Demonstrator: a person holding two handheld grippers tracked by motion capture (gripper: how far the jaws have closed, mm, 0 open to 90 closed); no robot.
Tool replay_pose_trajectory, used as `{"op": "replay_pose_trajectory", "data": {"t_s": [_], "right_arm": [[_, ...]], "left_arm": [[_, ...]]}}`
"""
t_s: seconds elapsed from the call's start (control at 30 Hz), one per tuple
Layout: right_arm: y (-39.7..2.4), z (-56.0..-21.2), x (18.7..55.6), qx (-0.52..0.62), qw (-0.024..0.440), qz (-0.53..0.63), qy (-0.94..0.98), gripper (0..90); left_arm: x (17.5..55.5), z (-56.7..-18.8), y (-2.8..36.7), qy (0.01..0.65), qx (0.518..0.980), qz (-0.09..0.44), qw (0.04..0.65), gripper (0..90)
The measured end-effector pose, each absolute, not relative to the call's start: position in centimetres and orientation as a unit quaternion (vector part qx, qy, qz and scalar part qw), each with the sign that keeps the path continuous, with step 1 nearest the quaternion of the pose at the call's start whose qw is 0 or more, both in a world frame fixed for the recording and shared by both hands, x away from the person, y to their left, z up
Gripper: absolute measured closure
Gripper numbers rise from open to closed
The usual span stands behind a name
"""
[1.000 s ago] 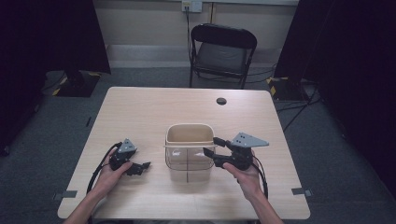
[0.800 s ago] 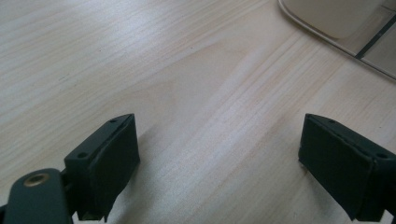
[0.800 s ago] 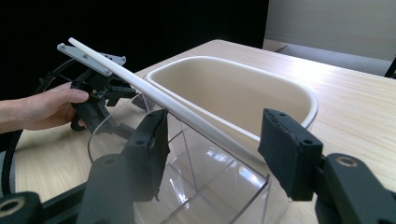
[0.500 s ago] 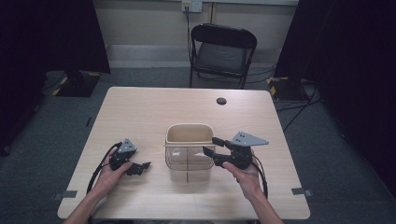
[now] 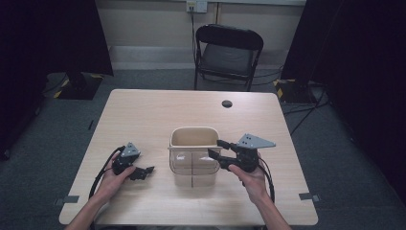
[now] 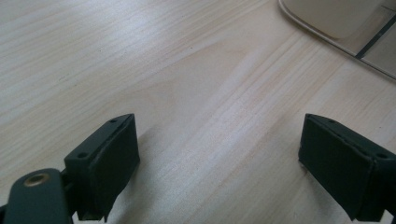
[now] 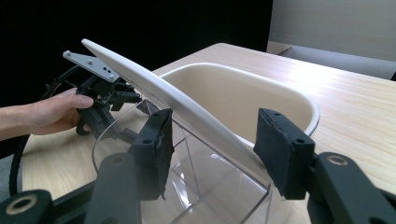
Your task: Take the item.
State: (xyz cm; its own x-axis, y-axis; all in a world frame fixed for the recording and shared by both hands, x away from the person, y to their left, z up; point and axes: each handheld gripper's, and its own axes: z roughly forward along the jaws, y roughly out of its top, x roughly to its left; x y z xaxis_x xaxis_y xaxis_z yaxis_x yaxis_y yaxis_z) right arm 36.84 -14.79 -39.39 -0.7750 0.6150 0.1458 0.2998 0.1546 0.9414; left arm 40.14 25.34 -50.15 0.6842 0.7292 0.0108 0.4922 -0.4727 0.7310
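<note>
A beige plastic tub (image 5: 194, 136) stands in the middle of the table, with a clear lid (image 5: 194, 165) over its near half. In the right gripper view the lid's white rim (image 7: 187, 109) slants up over the tub (image 7: 243, 98). My right gripper (image 5: 215, 147) (image 7: 215, 144) reaches in from the tub's right side, and that rim runs between its jaws. The jaws have just been closing, but a gap still shows at each pad. My left gripper (image 5: 143, 171) (image 6: 219, 158) rests low over bare wood left of the tub, open and empty.
A small black round thing (image 5: 227, 103) lies near the far edge of the wooden table (image 5: 143, 110). A black folding chair (image 5: 227, 50) stands beyond it. The left hand and its gripper (image 7: 100, 100) show past the lid in the right gripper view.
The right gripper's jaws have drawn a little closer together around the lid's rim. Both hands have stayed where they were.
</note>
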Motion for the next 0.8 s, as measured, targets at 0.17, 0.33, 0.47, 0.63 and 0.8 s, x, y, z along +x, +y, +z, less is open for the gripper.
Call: {"op": "replay_pose_trajectory", "data": {"t_s": [0.17,0.33,0.47,0.63,0.8], "right_arm": [[-14.82,-39.36,36.93,0.306,0.136,0.574,0.747,47.2],[-14.82,-39.32,37.0,0.306,0.137,0.574,0.747,47.6],[-14.77,-39.25,37.07,0.307,0.139,0.576,0.745,48.4],[-14.78,-39.18,37.2,0.306,0.136,0.577,0.745,49.3],[-14.82,-39.15,37.28,0.308,0.133,0.576,0.745,49.2]], "left_arm": [[40.12,-50.16,25.32,0.364,0.842,0.162,0.364,11.5],[40.15,-50.15,25.35,0.362,0.843,0.163,0.364,11.5],[40.15,-50.14,25.35,0.362,0.843,0.163,0.363,11.5],[40.12,-50.16,25.32,0.365,0.842,0.161,0.364,11.5],[40.15,-50.14,25.35,0.362,0.843,0.163,0.363,11.5]]}}
